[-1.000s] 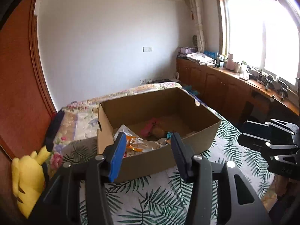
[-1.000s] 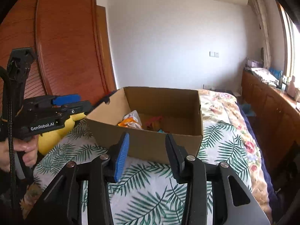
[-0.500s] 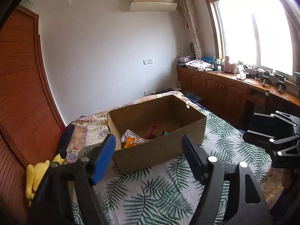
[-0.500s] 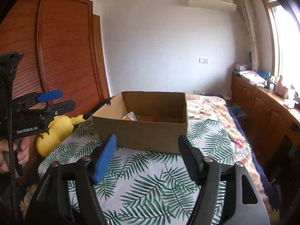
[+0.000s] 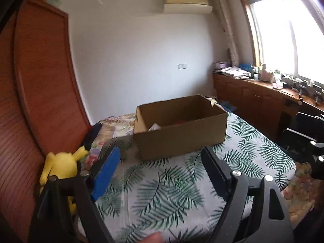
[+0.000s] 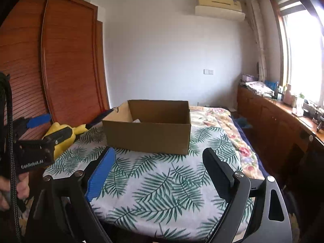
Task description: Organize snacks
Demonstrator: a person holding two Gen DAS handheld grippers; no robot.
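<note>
Cardboard box point(image 5: 180, 129): open-topped, on the leaf-print bed cover point(image 5: 162, 190), snack packets point(image 5: 155, 127) partly visible inside. Left gripper point(image 5: 160, 162): fingers wide, just been opening, nothing between them, well short of the box. Right gripper point(image 6: 159, 163): likewise. Yellow plush toy point(image 5: 60, 166): beside the wardrobe point(image 5: 40, 93).

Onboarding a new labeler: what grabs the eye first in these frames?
The open cardboard box on the palm-leaf bedspread, mid-bed, with snack packets barely showing inside. Then the yellow plush toy at the bed's left edge beside the wooden wardrobe. Both grippers' fingers stand wide, empty.
</note>
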